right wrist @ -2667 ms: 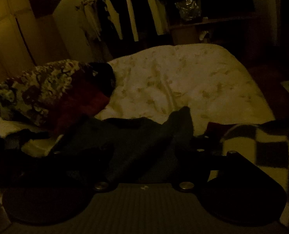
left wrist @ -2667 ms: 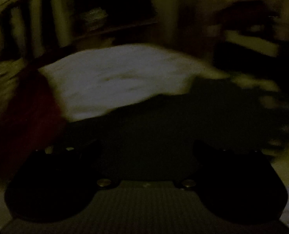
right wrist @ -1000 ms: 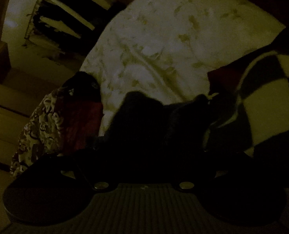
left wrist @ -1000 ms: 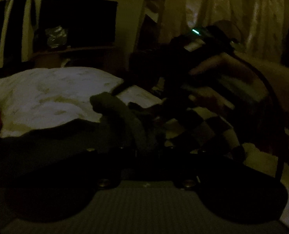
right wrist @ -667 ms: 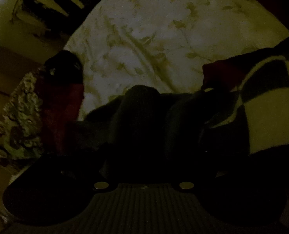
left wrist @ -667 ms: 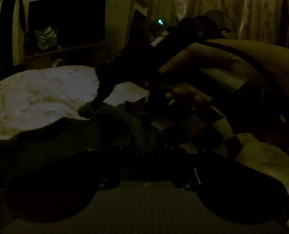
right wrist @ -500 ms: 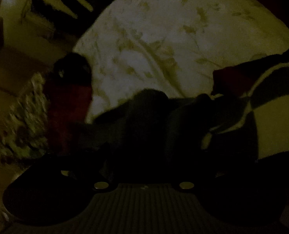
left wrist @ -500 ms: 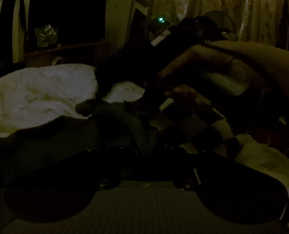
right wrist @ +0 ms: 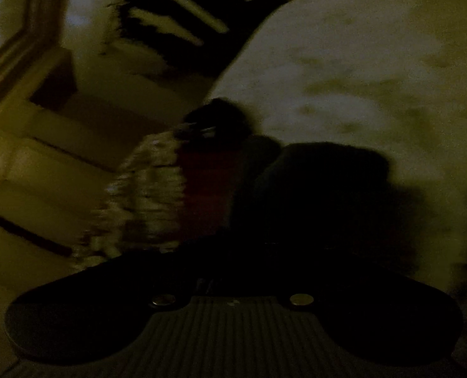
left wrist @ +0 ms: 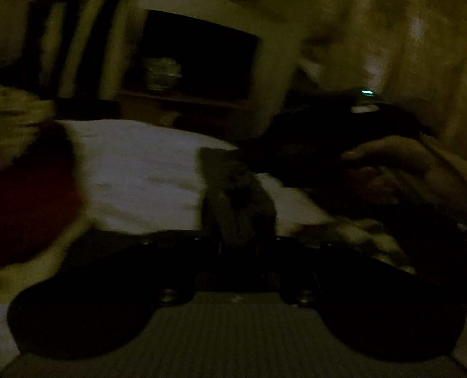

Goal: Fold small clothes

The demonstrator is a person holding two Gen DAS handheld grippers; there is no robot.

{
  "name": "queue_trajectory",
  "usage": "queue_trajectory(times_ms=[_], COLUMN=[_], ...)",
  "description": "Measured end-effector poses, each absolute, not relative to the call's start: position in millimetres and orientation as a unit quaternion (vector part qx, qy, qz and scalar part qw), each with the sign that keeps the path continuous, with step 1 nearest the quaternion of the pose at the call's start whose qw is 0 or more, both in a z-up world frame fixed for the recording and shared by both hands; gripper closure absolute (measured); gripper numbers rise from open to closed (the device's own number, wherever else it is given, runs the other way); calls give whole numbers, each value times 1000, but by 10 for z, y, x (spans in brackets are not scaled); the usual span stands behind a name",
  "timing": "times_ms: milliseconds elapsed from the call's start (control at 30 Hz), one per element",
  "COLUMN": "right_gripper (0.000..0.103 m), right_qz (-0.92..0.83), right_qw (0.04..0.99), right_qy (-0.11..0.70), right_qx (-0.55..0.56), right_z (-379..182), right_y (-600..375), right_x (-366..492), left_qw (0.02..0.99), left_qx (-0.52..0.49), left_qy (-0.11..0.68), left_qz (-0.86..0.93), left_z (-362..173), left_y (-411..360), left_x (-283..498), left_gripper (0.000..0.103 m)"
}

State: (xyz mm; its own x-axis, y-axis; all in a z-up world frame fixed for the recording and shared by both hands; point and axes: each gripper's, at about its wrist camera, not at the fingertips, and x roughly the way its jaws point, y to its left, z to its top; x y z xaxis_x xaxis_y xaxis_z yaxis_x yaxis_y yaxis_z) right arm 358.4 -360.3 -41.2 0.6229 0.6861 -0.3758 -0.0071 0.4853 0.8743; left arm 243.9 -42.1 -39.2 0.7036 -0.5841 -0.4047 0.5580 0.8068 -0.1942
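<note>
A dark grey-green garment (left wrist: 233, 201) rises from between the fingers of my left gripper (left wrist: 237, 245), which is shut on it. Its upper corner reaches the tip of my right gripper (left wrist: 249, 151), held by a person's hand (left wrist: 406, 163) at the right. In the right wrist view the same garment (right wrist: 321, 189) bulges dark just ahead of my right gripper (right wrist: 258, 245). Those jaws are closing with the cloth between them, and the cloth hangs lifted from them. Both views are dim and blurred.
A pale floral bedspread (left wrist: 139, 173) lies under the garment. A red cloth (left wrist: 22, 195) and a patterned pile (right wrist: 145, 195) sit at the left. A checkered blanket (left wrist: 353, 230) lies to the right. Shelves (left wrist: 183, 75) and hanging clothes (right wrist: 176, 22) stand behind.
My right gripper has closed on the garment's far corner and lifted it. Both grippers have swung left and upward, so the garment now hangs stretched between them.
</note>
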Motion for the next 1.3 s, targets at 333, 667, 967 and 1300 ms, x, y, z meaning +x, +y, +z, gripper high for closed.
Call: queue_trajectory(times_ms=[333, 667, 967, 1300], right_gripper=[92, 0, 0, 0], right_qz=[267, 220, 167, 196], right_qw=[793, 884, 855, 829], right_qy=[441, 366, 389, 398], right_qx=[324, 192, 300, 340], right_z=[-898, -618, -1277, -1677], right_y=[-1758, -2210, -3131, -3080], right_x=[4200, 3826, 3284, 3154], left_qw=[932, 920, 904, 828], left_qx=[-56, -9, -141, -201], left_qy=[321, 378, 367, 481], left_qz=[-158, -102, -170, -205], left_z=[-1208, -1461, -995, -1622], left_y=[598, 636, 973, 958], left_x=[2701, 2771, 2782, 3390], left_gripper=[86, 26, 0, 0])
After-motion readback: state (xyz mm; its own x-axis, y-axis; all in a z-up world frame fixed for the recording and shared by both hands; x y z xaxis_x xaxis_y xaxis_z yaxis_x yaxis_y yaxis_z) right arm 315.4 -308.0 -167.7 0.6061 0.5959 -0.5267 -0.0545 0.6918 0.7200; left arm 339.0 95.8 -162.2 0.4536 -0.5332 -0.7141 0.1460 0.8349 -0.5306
